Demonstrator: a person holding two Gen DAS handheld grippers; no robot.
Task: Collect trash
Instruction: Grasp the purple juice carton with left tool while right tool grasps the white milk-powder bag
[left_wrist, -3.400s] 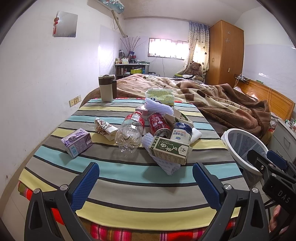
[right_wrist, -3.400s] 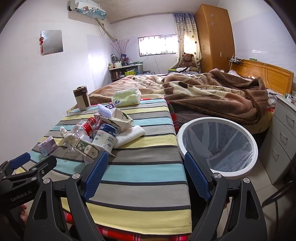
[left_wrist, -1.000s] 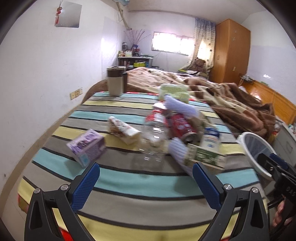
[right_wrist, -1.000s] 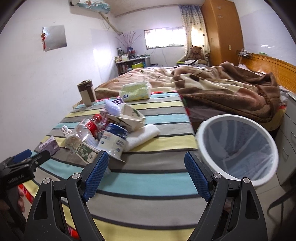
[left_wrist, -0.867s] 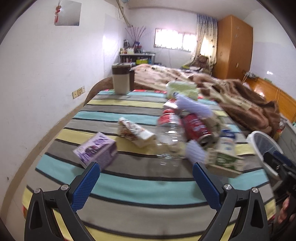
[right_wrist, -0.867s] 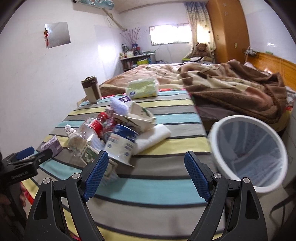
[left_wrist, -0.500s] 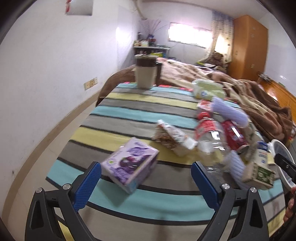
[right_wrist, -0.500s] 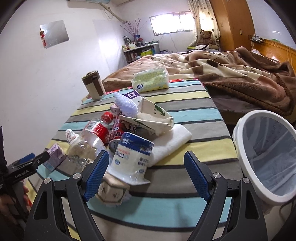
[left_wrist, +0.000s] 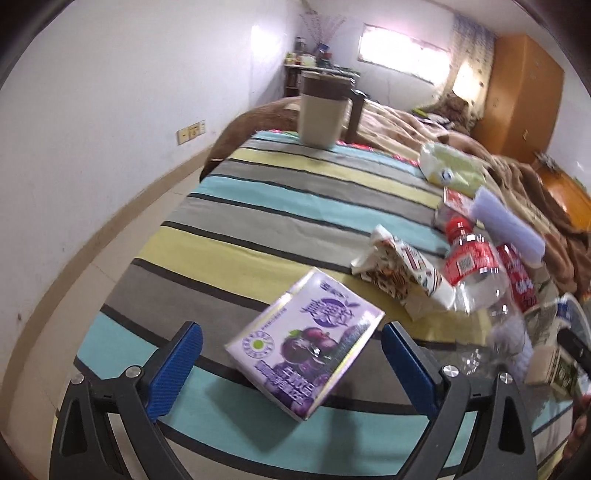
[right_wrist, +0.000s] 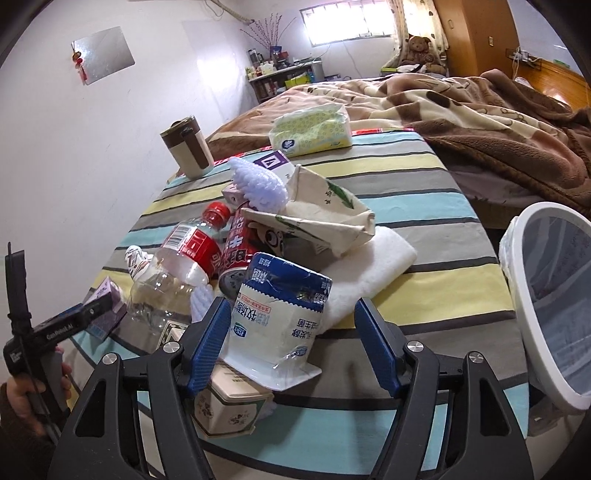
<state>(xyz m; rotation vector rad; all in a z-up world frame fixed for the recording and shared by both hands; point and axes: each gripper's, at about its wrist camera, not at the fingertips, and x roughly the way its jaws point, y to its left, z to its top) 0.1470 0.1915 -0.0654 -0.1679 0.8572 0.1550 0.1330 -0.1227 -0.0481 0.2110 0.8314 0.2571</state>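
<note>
A purple juice carton (left_wrist: 306, 347) lies on the striped table (left_wrist: 258, 206). My left gripper (left_wrist: 291, 365) is open with its blue pads on either side of the carton, not touching. My right gripper (right_wrist: 291, 347) is open around a blue and white milk carton (right_wrist: 280, 314), which stands at the front of a trash pile. The pile holds a clear bottle with a red label (right_wrist: 177, 266), a red can (right_wrist: 236, 251), a crumpled paper carton (right_wrist: 321, 218), a snack wrapper (left_wrist: 402, 277) and a green tea carton (right_wrist: 225, 410).
A white mesh bin (right_wrist: 554, 295) stands off the table's right edge. A tan mug (left_wrist: 323, 110) and a tissue pack (right_wrist: 314, 129) sit at the far end. A bed with a brown blanket (right_wrist: 480, 110) lies behind. A wall runs along the left.
Both grippers have moved forward and down toward the table. The left one has closed in on the purple carton. The right one has closed in on the milk carton.
</note>
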